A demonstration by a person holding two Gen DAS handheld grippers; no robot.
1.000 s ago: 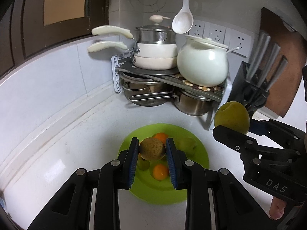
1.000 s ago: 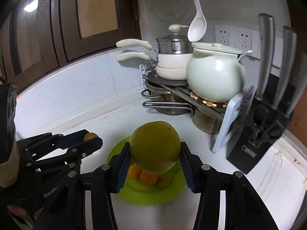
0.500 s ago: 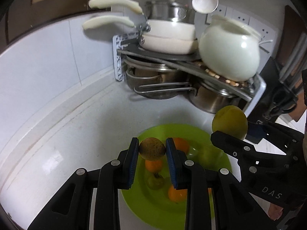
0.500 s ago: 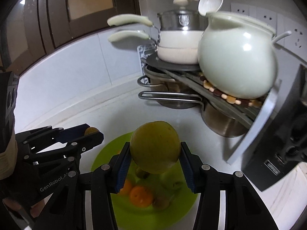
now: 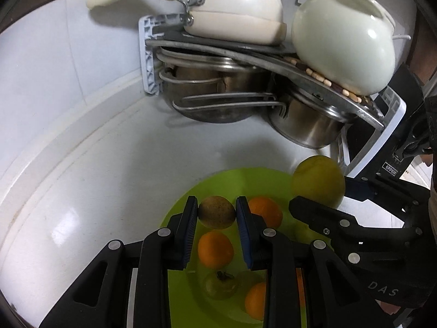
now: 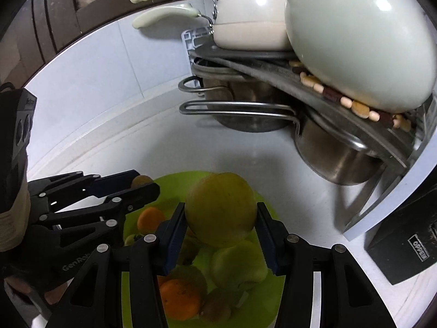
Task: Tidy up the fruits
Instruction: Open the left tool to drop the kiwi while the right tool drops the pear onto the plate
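Note:
A lime green plate [image 5: 188, 199] [image 6: 169, 180] lies on the white counter and holds several small oranges [image 5: 215, 250] and greenish fruits [image 6: 237, 262]. My left gripper [image 5: 217, 211] is shut on a small brown-green round fruit [image 5: 217, 211] just above the plate's far left part; it also shows in the right wrist view [image 6: 140, 181]. My right gripper [image 6: 221, 218] is shut on a large yellow-green fruit [image 6: 221, 209] above the plate's right side, also seen in the left wrist view [image 5: 318, 183].
A corner rack [image 5: 153, 54] stands close behind the plate with steel pots [image 5: 306, 125] below and a white pan [image 5: 232, 19] and white ceramic pot [image 5: 344, 43] on top. A black knife block [image 6: 409, 243] stands at the right. White tiled wall curves along the left.
Both grippers have moved forward and down toward the plate with their fruits still held. The rack and pots now loom much closer.

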